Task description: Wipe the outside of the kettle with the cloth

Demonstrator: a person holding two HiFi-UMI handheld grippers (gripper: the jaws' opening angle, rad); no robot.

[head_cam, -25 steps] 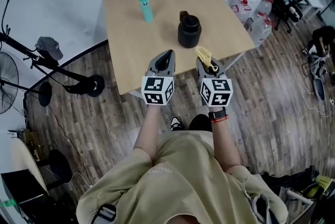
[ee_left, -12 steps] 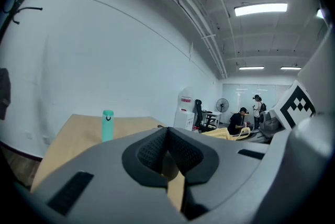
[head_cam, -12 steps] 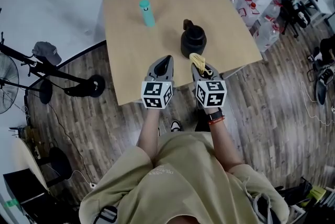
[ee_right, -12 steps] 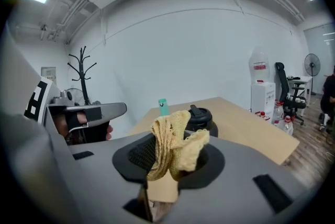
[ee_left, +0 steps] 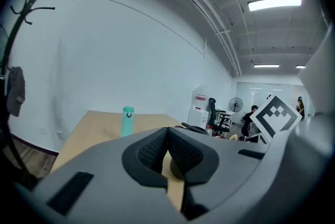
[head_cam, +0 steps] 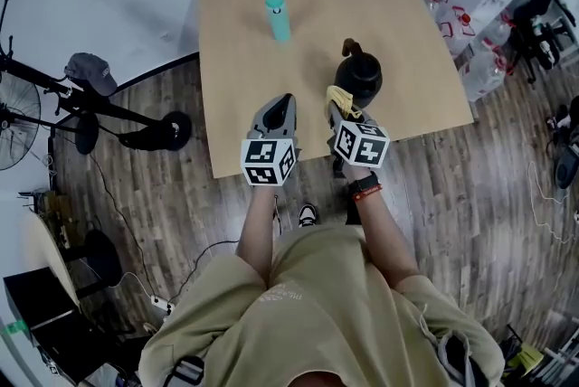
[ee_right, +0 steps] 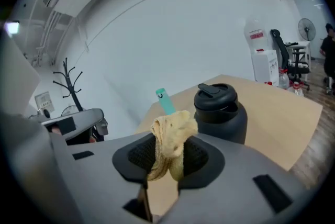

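Kettle [head_cam: 360, 80] stands just beyond right gripper [head_cam: 342, 107], which clamps cloth [head_cam: 338, 95].

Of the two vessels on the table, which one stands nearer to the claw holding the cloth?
The black kettle, just beyond the right claw and its yellow cloth. The teal bottle stands farther back on the table, to the left.

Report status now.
Left gripper shut, empty. Right gripper shut on cloth, close beside kettle. Bottle well clear.
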